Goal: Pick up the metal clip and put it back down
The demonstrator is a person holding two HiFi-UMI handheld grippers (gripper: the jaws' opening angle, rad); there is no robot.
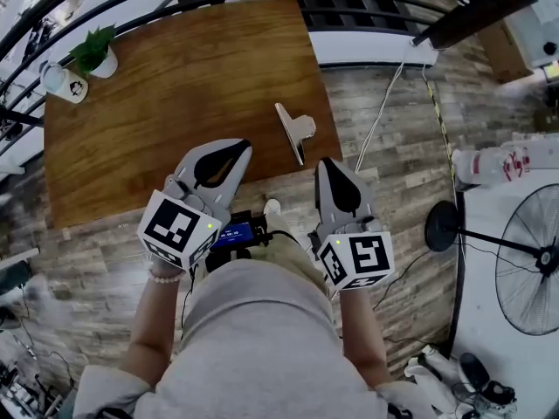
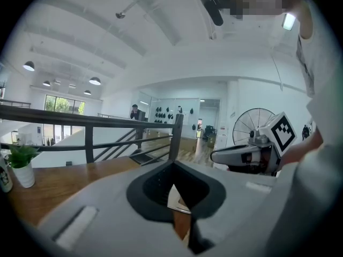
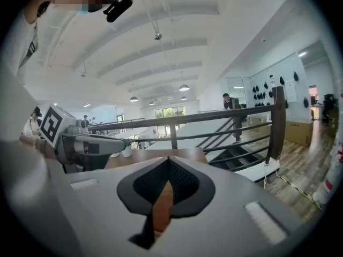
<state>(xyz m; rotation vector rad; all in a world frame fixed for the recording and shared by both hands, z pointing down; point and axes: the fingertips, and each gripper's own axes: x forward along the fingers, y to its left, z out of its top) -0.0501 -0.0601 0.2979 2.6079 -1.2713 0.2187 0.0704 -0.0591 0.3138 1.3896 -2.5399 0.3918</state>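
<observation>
Head view showed the metal clip (image 1: pixel 295 130) lying on the wooden table (image 1: pixel 175 85) near its right front corner, apart from the left gripper (image 1: pixel 238 150) and right gripper (image 1: pixel 327 169), both clenched on nothing. Red print on a bottle (image 1: pixel 502 164) was too small to read.

Right of the wooden table (image 1: pixel 175 103), the head view's edge cuts off a standing fan (image 1: pixel 528 269) and a white bottle (image 1: pixel 502 162). On the table's far left corner, the cup's (image 1: pixel 63 81) print is too small to read. Through the left gripper's (image 2: pixel 172 164) slot, only a pale sliver (image 2: pixel 179 199) shows.
</observation>
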